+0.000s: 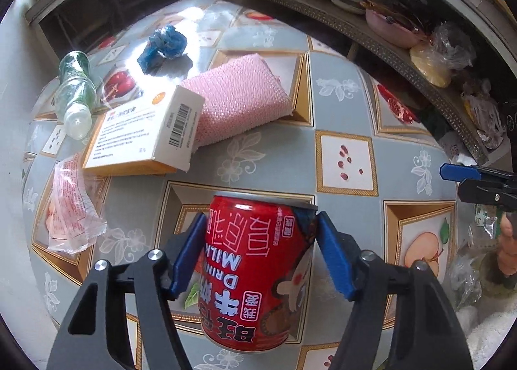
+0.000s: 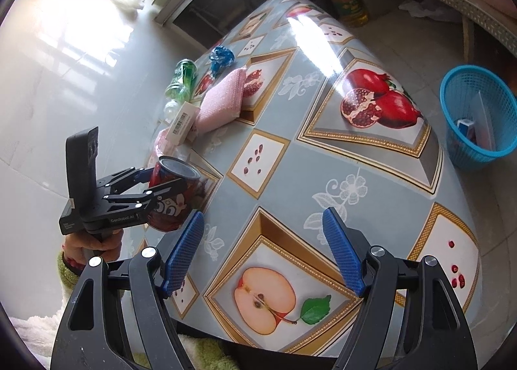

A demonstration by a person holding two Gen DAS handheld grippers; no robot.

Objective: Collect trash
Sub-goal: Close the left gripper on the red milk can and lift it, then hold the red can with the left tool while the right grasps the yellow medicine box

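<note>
Around the red printed milk-drink can (image 1: pixel 258 273) I saw a white cardboard box with a barcode (image 1: pixel 145 134) leaning on a pink knitted cloth (image 1: pixel 239 101), a crinkled pink-print plastic wrapper (image 1: pixel 71 208) to the left, a clear green-tinted plastic bottle (image 1: pixel 76 92) lying on its side, and a crumpled blue plastic wad (image 1: pixel 164 46) further back. All sat on the fruit-print vinyl tablecloth (image 2: pixel 290 176); nothing blocked the can.

A blue plastic mesh basket (image 2: pixel 478 117) stood on the floor beyond the table's right edge, with a small blue-and-white carton and a flat pale sheet inside.

My left gripper (image 1: pixel 261 250) was pitched steeply down, blue pads on either side of the can, left pad touching, right pad at the can's edge. Couldn't tell if the clamp was firm or if the can was off the cloth. My right gripper (image 2: pixel 263 250) hung over the near table with its fingers spread, nothing between them.
</note>
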